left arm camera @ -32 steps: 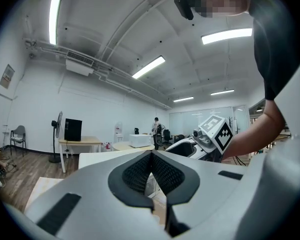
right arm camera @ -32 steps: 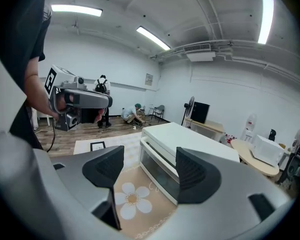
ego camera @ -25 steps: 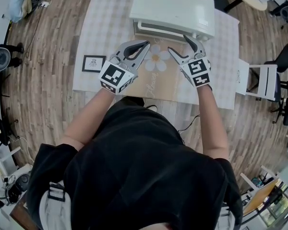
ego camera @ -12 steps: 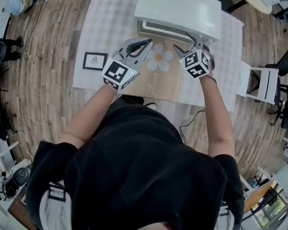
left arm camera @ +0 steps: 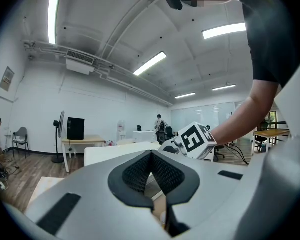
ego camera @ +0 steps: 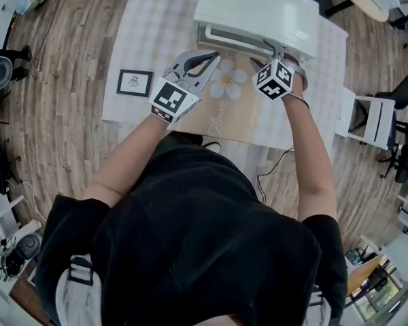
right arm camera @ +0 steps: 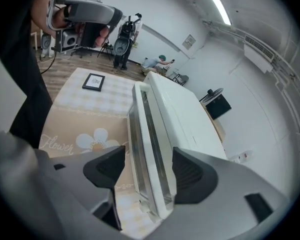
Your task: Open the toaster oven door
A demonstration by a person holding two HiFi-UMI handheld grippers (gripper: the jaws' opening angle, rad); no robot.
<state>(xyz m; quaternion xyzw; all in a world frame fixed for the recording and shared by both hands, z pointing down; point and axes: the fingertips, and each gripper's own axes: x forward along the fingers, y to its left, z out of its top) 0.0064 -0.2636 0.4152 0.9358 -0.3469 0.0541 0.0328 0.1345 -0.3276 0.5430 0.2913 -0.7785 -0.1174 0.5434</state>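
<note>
The white toaster oven (ego camera: 258, 12) stands at the far side of the table with its door closed. My right gripper (ego camera: 275, 51) is at the door's top edge near the right end, turned on its side. In the right gripper view it (right arm camera: 149, 170) is open, and the door's handle bar (right arm camera: 149, 149) runs between the two pads, which stand apart from it. My left gripper (ego camera: 213, 56) hovers over the mat left of centre, short of the oven. Seen in the left gripper view, it (left arm camera: 151, 156) is shut with nothing in it, and the right gripper's marker cube (left arm camera: 192, 139) shows beyond it.
A tan mat with a daisy print (ego camera: 224, 87) lies in front of the oven on the checked tablecloth (ego camera: 149, 26). A small framed picture (ego camera: 134, 82) sits at the table's left. A white chair (ego camera: 370, 117) stands to the right of the table.
My right gripper has moved forward to the oven's door and turned on its side, its jaws now round the handle bar. The left gripper has barely shifted.
</note>
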